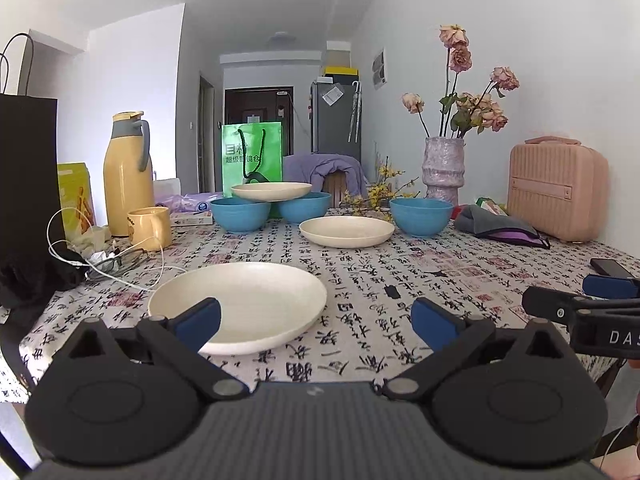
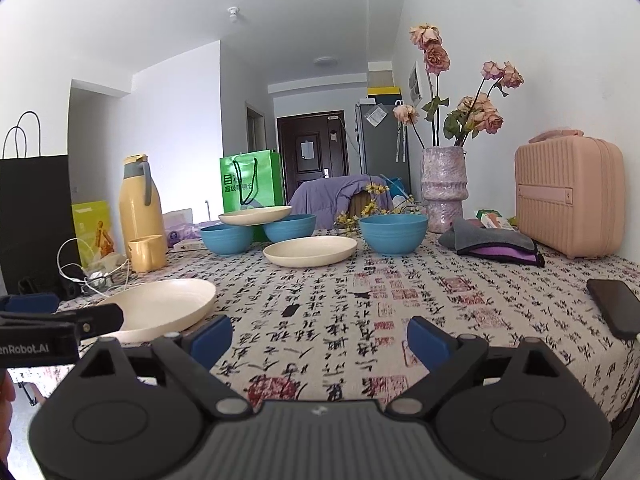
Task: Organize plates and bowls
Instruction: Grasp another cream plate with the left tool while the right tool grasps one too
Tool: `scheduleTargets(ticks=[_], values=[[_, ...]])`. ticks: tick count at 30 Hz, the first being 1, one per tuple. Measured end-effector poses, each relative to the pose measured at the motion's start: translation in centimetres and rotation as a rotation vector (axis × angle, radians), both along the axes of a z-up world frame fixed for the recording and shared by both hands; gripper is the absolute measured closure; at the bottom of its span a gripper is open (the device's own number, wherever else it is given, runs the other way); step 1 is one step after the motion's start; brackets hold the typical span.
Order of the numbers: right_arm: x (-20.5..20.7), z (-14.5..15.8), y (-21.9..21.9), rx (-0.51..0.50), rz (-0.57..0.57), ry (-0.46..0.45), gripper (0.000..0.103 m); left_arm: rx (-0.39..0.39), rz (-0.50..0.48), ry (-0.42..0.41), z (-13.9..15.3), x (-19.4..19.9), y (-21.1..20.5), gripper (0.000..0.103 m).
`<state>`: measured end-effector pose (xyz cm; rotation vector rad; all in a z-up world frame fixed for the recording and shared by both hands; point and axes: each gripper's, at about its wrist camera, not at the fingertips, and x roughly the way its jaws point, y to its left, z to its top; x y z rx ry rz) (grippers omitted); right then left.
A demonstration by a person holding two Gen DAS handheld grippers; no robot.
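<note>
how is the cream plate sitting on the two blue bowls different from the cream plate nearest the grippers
The far plate is raised, bridging the rims of two blue bowls; the near plate lies flat on the tablecloth. The far plate sits at the back by the green bag; the near plate is just ahead of the open left gripper. Both are cream, round, shallow and empty.

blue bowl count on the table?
3. Left bowl and middle bowl at the back, bridged by a cream plate; right bowl near the vase. None visibly hidden.
</note>
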<state>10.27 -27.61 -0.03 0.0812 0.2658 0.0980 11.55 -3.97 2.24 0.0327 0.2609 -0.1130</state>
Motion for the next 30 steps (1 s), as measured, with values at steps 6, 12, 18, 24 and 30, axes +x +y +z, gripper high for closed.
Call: scheduleTargets(ticks=[6, 12, 18, 24, 30], values=[[3.4, 1.1, -0.7, -0.003, -0.037, 0.010, 0.009, -0.001, -0.013, 0.017, 1.5, 4.1, -0.4, 0.000], [8.1, 2.2, -1.5, -0.005, -0.049, 0.024, 0.009, -0.003, -0.010, 0.057, 2.7, 9.5, -0.2, 0.000], [14.0, 2.9, -2.8, 0.070, -0.016, 0.081, 0.009, -0.035, 0.015, 0.157, 3.4, 16.1, 1.0, 0.000], [22.1, 3.6, -4.1, 0.183, 0.042, 0.185, 0.009, -0.030, -0.004, 0.232, 4.1, 24.7, 1.1, 0.000], [30.7, 2.9, -5.7, 0.294, 0.057, 0.285, 0.009, -0.081, -0.015, 0.312, 3.8, 32.7, 0.6, 0.000]])
